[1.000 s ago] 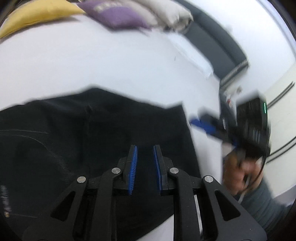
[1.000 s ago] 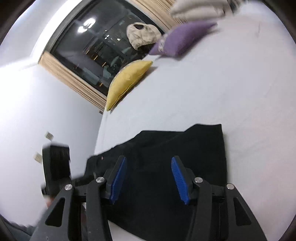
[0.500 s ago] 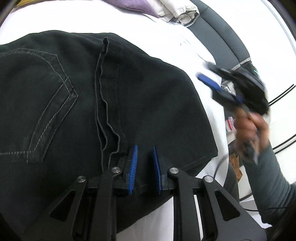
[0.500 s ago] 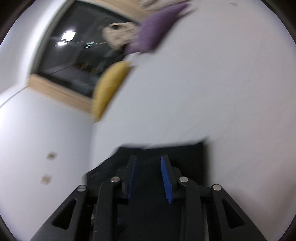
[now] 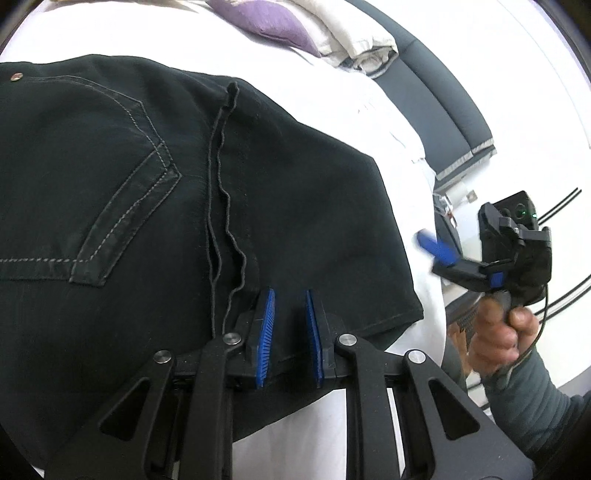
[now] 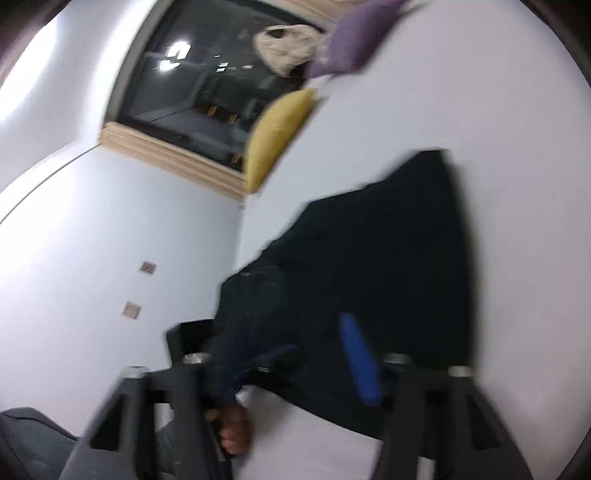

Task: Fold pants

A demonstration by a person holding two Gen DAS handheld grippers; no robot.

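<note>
Black jeans (image 5: 155, 192) lie folded on the white bed (image 5: 332, 92), back pocket and seam up; they also show, blurred, in the right wrist view (image 6: 373, 258). My left gripper (image 5: 289, 334) hovers just over their near edge, its blue pads a narrow gap apart with nothing between them. My right gripper (image 6: 295, 363) is blurred and open, above the near end of the jeans; in the left wrist view it (image 5: 443, 254) is off the bed's right edge, held in a hand.
A purple pillow (image 5: 266, 18) and beige bedding (image 5: 354, 33) lie at the head of the bed, with a yellow pillow (image 6: 277, 133) by the dark window (image 6: 207, 92). A black headboard (image 5: 443, 107) runs at the right.
My left gripper came down close over the jeans and stayed there. My right gripper narrowed, then opened wide again and swung off to the bed's right side.
</note>
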